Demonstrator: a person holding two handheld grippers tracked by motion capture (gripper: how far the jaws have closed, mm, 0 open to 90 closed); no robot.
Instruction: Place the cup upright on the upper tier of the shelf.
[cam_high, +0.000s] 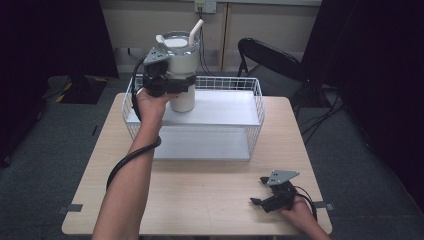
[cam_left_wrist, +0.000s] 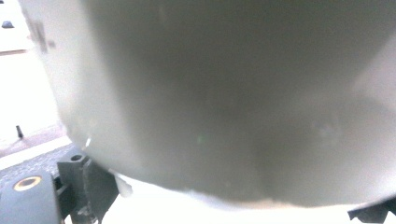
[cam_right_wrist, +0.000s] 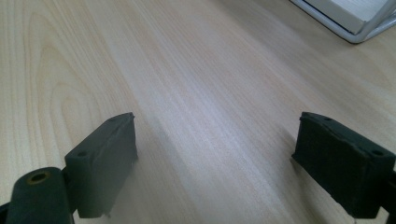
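Jaws clamp tumbler (cam_high: 181, 75), right gripper (cam_high: 262, 192) resting

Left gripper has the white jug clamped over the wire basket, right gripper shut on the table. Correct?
Not quite: the right gripper is open, jaws wide apart over bare table, as the right gripper view shows. The left gripper does clamp the white jug over the wire basket.

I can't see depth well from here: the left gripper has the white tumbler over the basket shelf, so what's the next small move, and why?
Probably ease it straight down. The left gripper is clamped on the white tumbler, whose base appears at or just above the white shelf in the wire basket; contact isn't clear. The right gripper sits open over the wooden table.
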